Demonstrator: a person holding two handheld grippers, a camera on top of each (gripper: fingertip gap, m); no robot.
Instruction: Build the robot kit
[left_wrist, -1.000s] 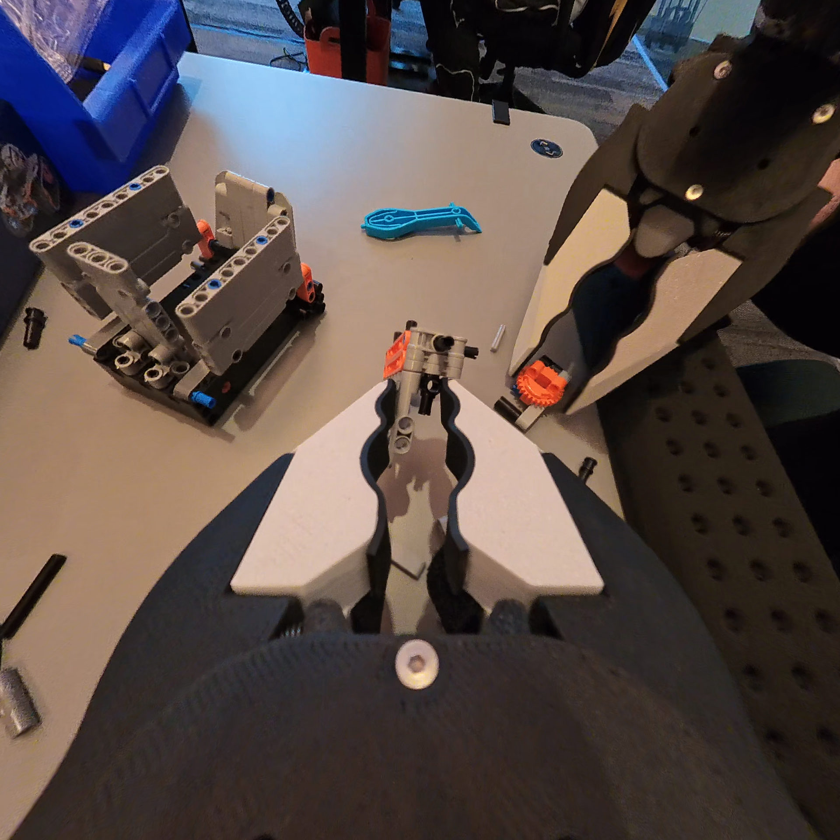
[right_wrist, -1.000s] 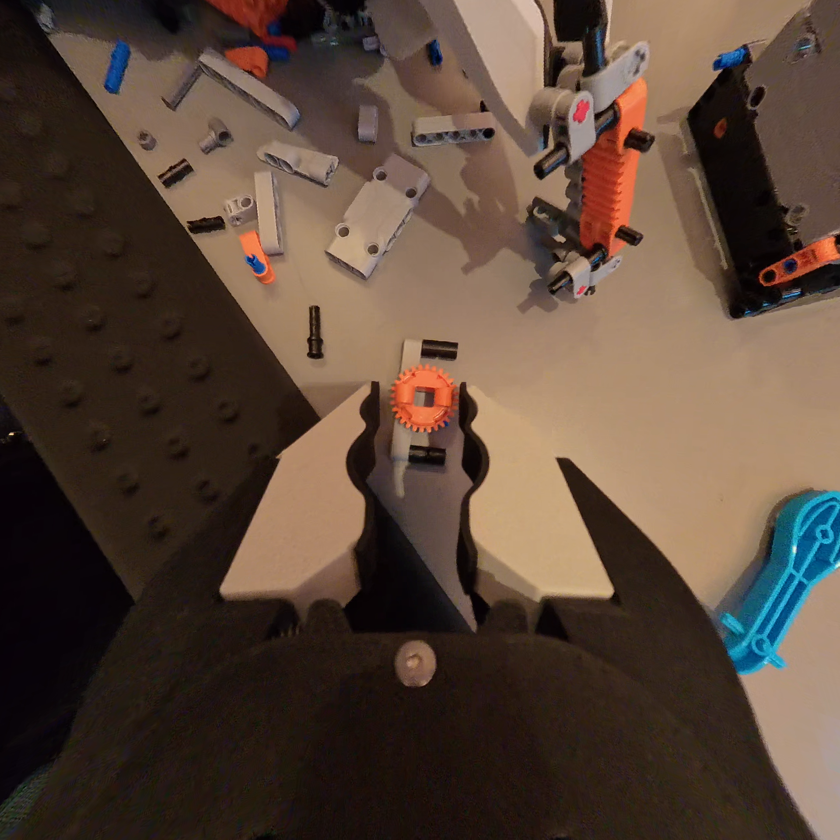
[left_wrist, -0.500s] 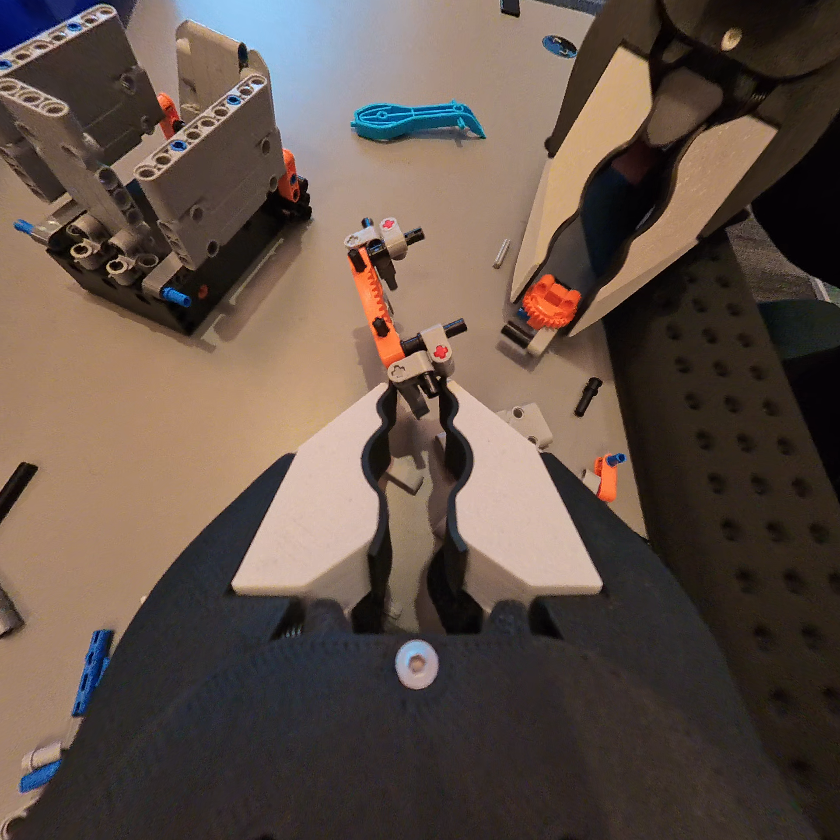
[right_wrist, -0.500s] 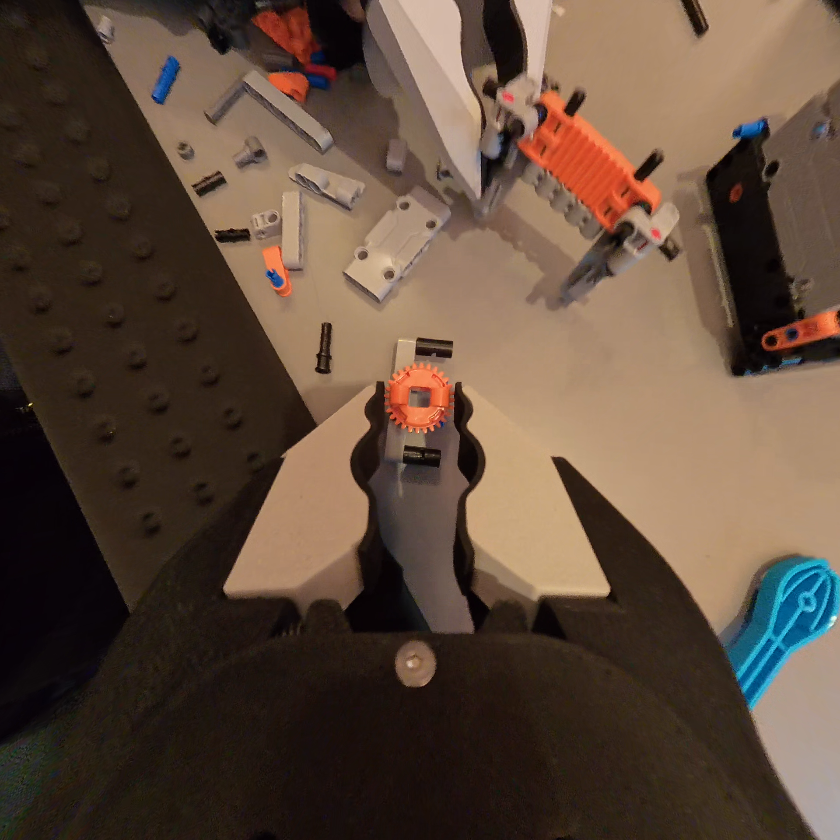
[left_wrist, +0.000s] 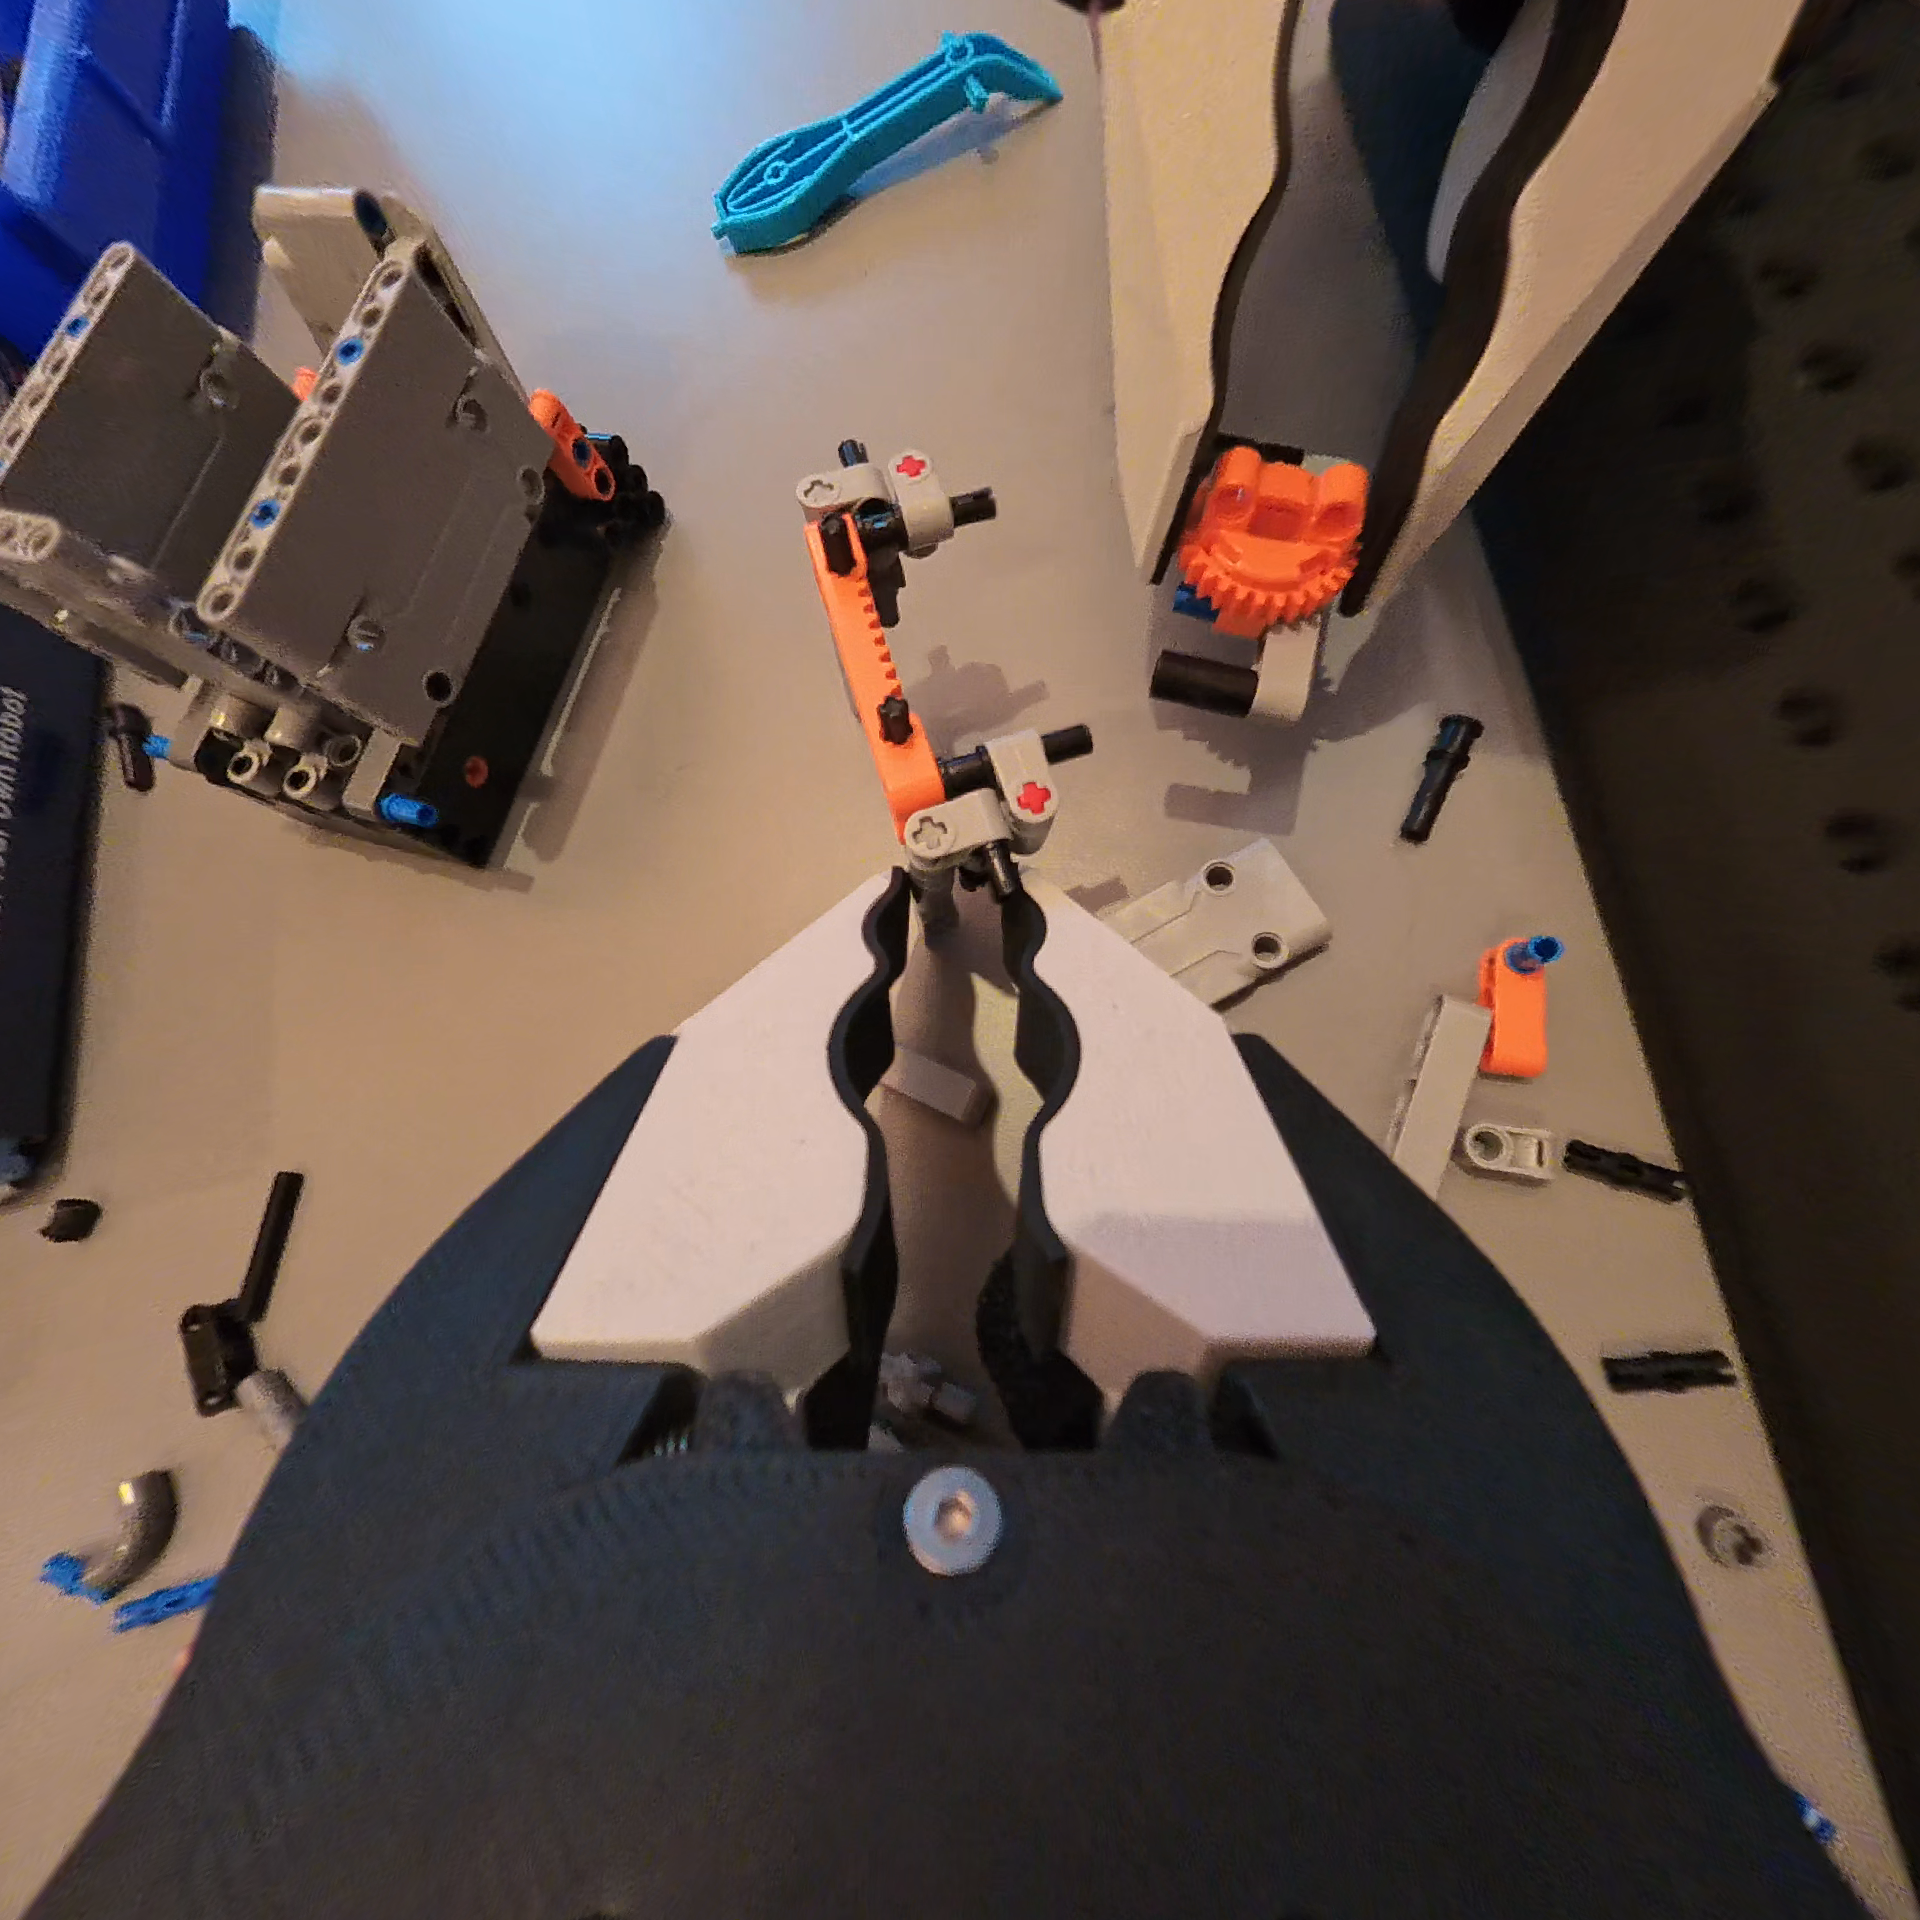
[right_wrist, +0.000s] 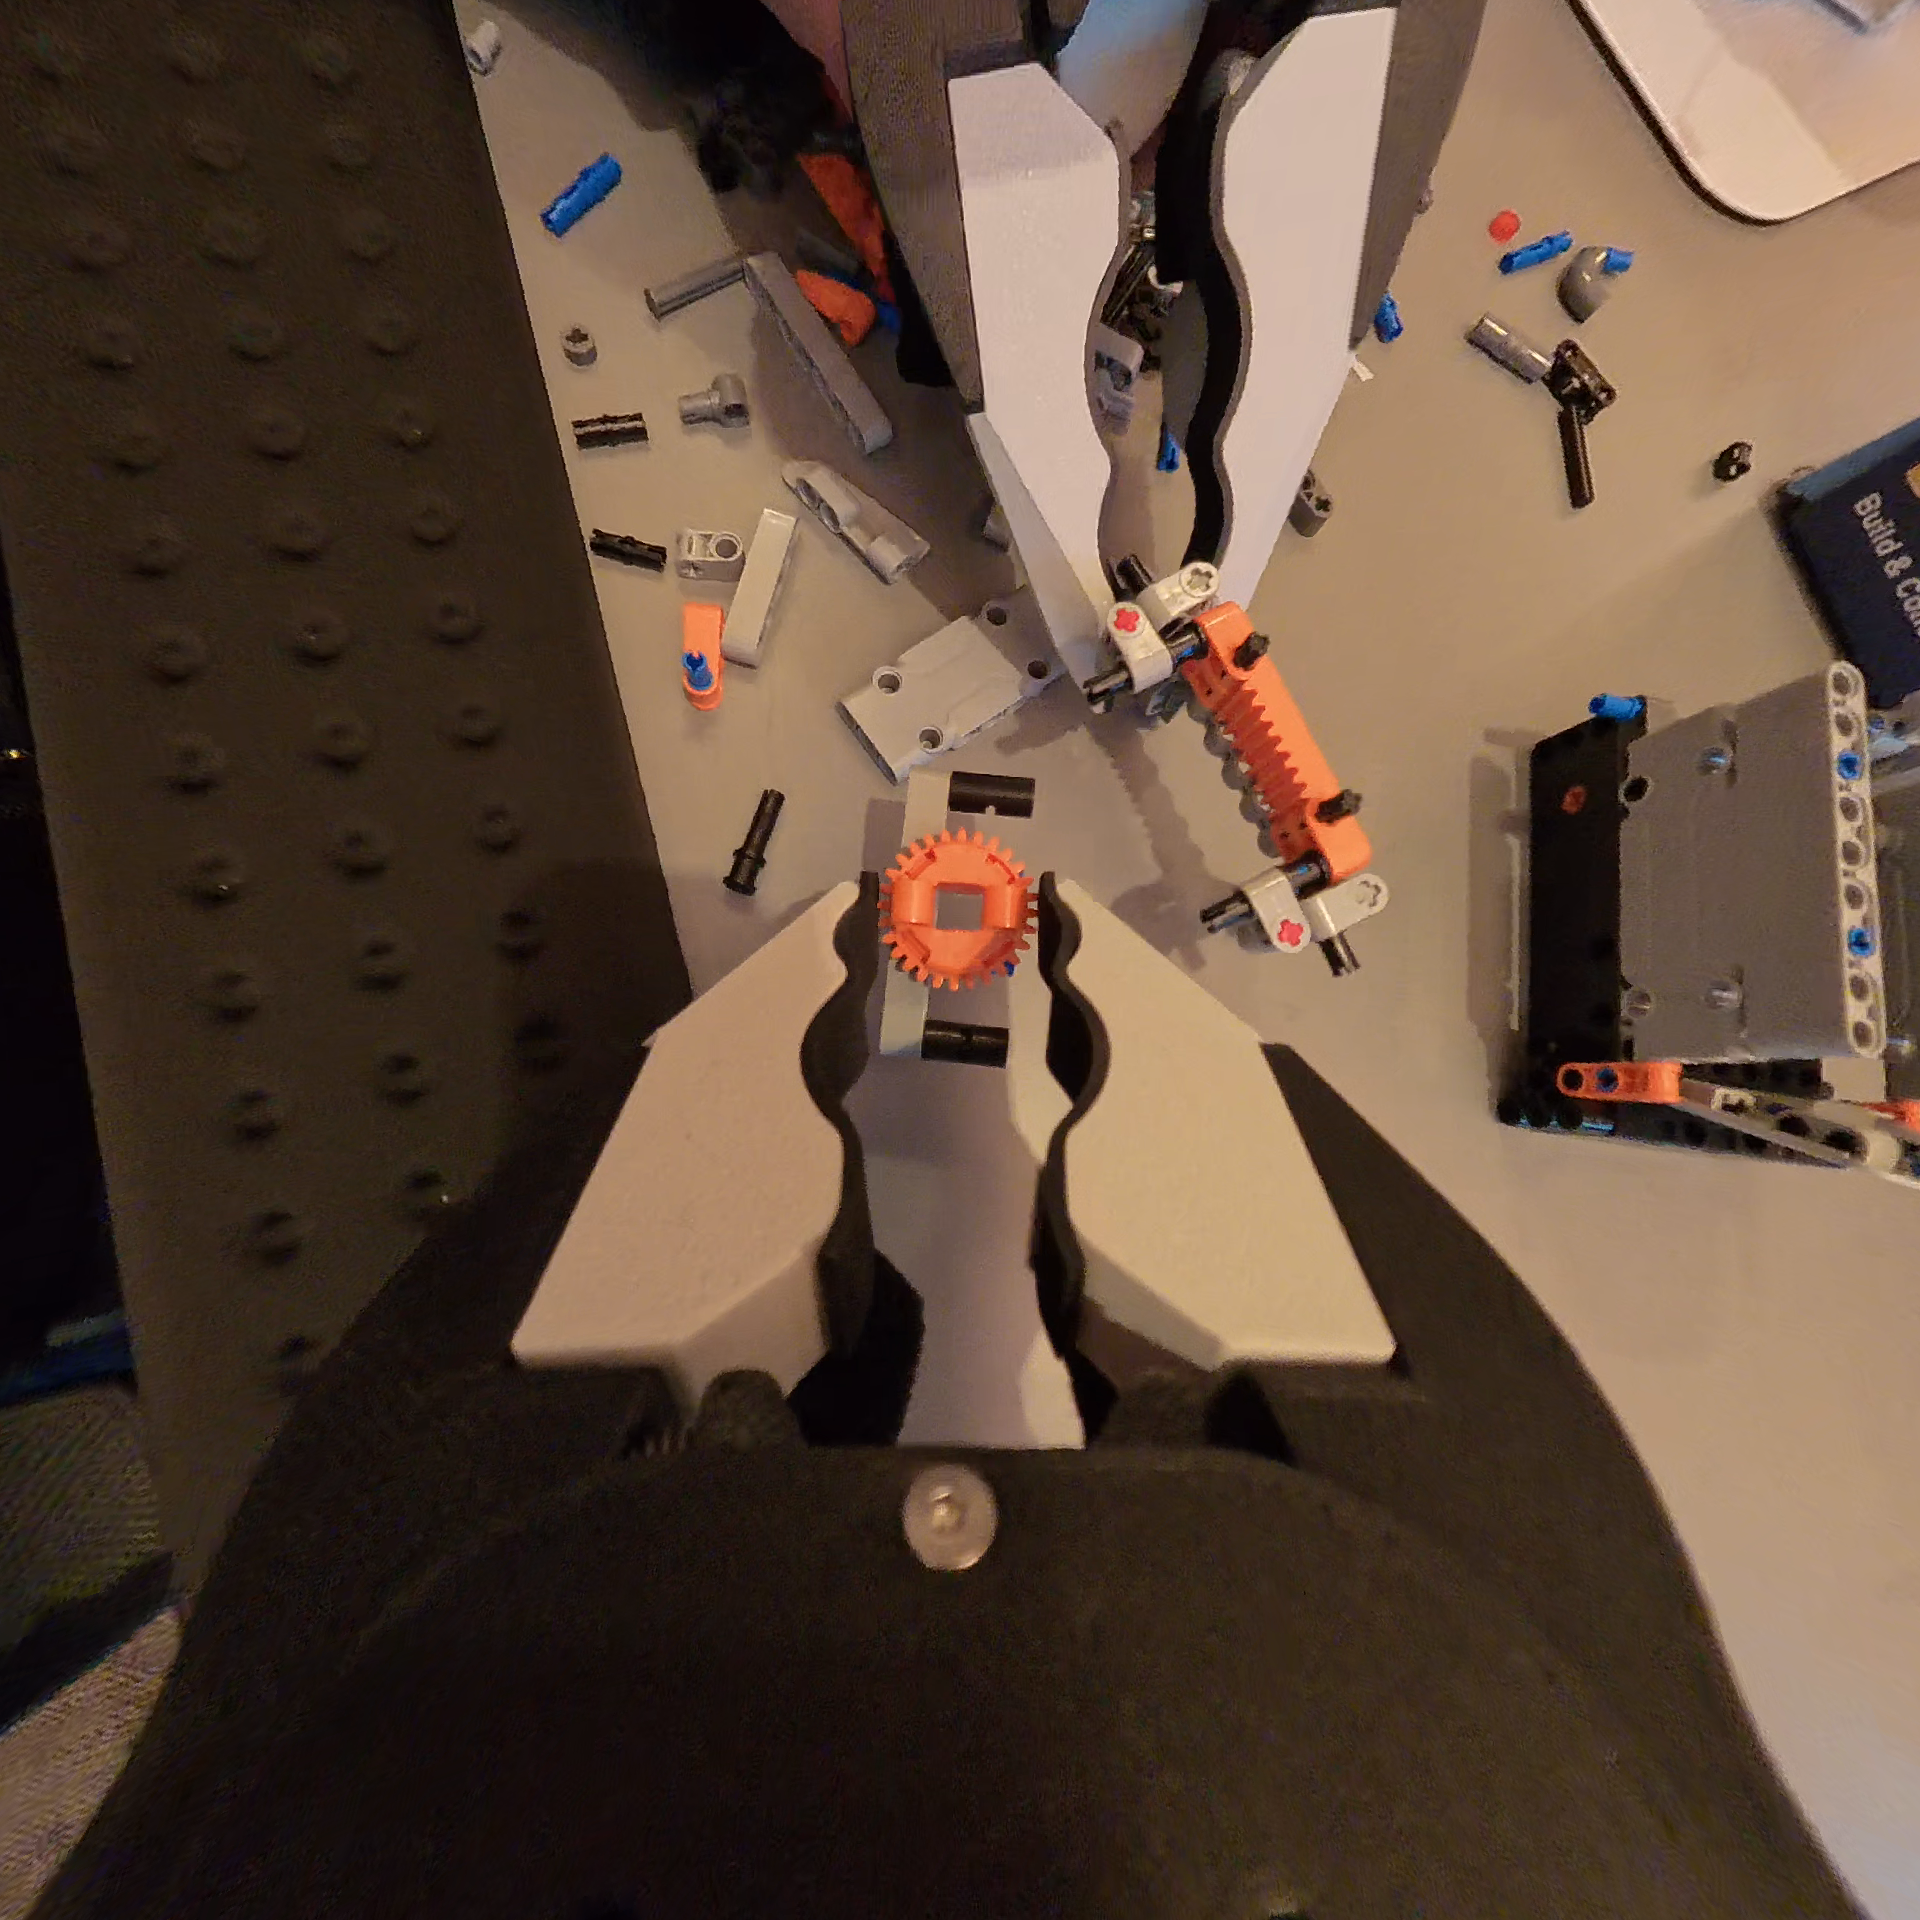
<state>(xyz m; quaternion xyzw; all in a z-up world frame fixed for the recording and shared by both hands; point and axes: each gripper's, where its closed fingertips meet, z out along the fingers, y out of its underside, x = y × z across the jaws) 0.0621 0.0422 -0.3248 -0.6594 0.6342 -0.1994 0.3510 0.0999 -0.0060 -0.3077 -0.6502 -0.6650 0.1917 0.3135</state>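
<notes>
Now we hold an orange rack assembly (left_wrist: 883, 665) clenched in our left gripper (left_wrist: 954, 891) and an orange gear (right_wrist: 958, 910) pinched in our right gripper (right_wrist: 951, 902) — both over the grey table (left_wrist: 312, 1039), loose pieces (right_wrist: 769, 582) crowding its dark edge (right_wrist: 260, 623).

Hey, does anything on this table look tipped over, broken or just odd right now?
Nothing looks broken. Oddest is the orange rack assembly: the left gripper holds it by one end, tilted. The right gripper is shut on the orange gear. Loose pins and beams lie scattered on the table.
</notes>
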